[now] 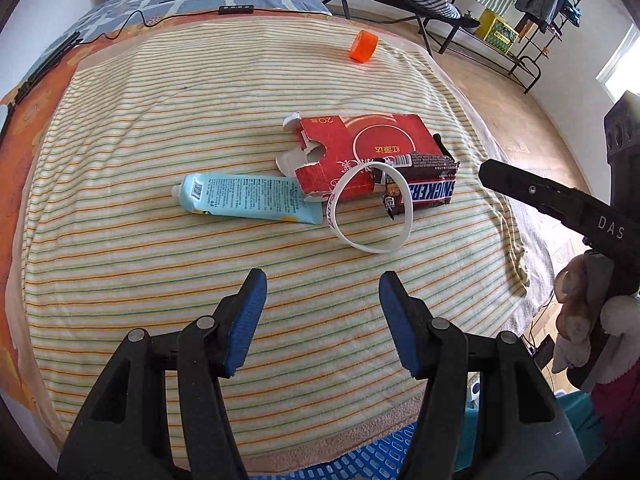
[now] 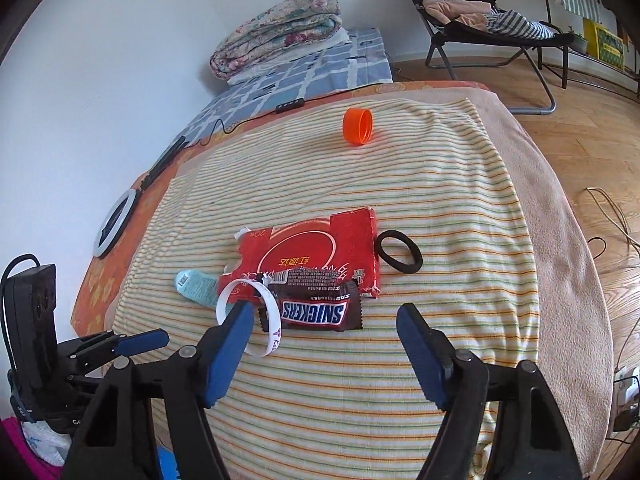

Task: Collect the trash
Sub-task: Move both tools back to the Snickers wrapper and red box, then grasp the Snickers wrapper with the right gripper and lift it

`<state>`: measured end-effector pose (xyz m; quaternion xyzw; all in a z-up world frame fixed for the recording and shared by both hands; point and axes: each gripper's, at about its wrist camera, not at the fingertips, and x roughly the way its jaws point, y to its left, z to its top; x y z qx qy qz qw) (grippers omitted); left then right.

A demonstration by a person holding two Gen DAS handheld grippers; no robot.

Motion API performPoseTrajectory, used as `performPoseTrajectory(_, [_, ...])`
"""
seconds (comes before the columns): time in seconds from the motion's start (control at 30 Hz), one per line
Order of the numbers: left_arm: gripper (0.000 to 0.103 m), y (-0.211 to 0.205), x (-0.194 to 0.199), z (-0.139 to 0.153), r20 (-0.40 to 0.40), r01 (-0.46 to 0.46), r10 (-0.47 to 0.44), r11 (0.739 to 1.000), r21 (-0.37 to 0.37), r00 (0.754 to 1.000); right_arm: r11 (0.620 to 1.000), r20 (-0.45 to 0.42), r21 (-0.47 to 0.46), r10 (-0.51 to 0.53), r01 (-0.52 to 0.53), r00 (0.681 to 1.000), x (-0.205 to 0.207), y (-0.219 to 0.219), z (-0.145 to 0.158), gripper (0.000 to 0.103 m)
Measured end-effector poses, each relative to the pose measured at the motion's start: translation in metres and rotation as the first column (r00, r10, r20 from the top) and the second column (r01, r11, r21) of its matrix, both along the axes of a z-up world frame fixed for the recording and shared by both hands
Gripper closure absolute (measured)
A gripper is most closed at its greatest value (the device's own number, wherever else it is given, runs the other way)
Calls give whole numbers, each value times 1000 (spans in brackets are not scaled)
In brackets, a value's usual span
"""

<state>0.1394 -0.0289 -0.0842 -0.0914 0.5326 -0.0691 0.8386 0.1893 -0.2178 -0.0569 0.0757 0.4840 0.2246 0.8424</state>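
Note:
On a striped towel [image 1: 160, 120] lie a torn red carton [image 1: 360, 148], a brown Snickers wrapper [image 1: 424, 192], a light blue tube [image 1: 248, 200], a white wristband [image 1: 368, 212] and, farther off, an orange cap [image 1: 363, 46]. My left gripper [image 1: 322, 284] is open and empty, short of the wristband. In the right wrist view my right gripper [image 2: 324, 312] is open and empty, its fingertips flanking the Snickers wrapper [image 2: 316, 308]. The carton [image 2: 312, 252], wristband [image 2: 248, 320], tube [image 2: 196, 286], orange cap [image 2: 357, 126] and a black hair band [image 2: 400, 256] show there too.
A blue slatted basket [image 1: 352, 464] sits at the near edge below my left gripper. A folded quilt [image 2: 280, 32] and a cable with a remote [image 2: 290, 106] lie at the bed's far end. A ring light [image 2: 116, 220] lies left. A folding chair [image 2: 500, 28] stands on the wooden floor.

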Motion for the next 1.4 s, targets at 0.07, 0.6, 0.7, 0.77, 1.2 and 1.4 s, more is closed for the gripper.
performPoseTrajectory(0.07, [43, -1, 8, -5, -12, -5, 5, 1000, -4, 1000, 1000, -34, 17, -12, 12, 999, 10, 0, -7, 33])
performPoseTrajectory(0.6, [51, -1, 42, -26, -37, -27, 27, 1000, 8, 999, 994, -202, 89, -45, 64, 978, 38, 6, -46, 43])
performPoseTrajectory(0.7, [55, -3, 43, -26, -29, -20, 21, 999, 25, 999, 993, -220, 94, -43, 65, 975, 38, 8, -50, 49])
performPoseTrajectory(0.77, [57, -3, 44, -27, -28, -17, 18, 999, 27, 999, 994, -224, 90, -44, 66, 974, 38, 9, -52, 50])
performPoseTrajectory(1.2, [95, -3, 44, -28, -17, -7, 7, 1000, 28, 1000, 995, -217, 98, -8, 30, 976, 28, 21, -47, 84])
performPoseTrajectory(1.4, [97, 1, 38, -27, -10, -6, 6, 999, 33, 1000, 997, -136, 71, 13, -4, 991, 23, 28, -30, 86])
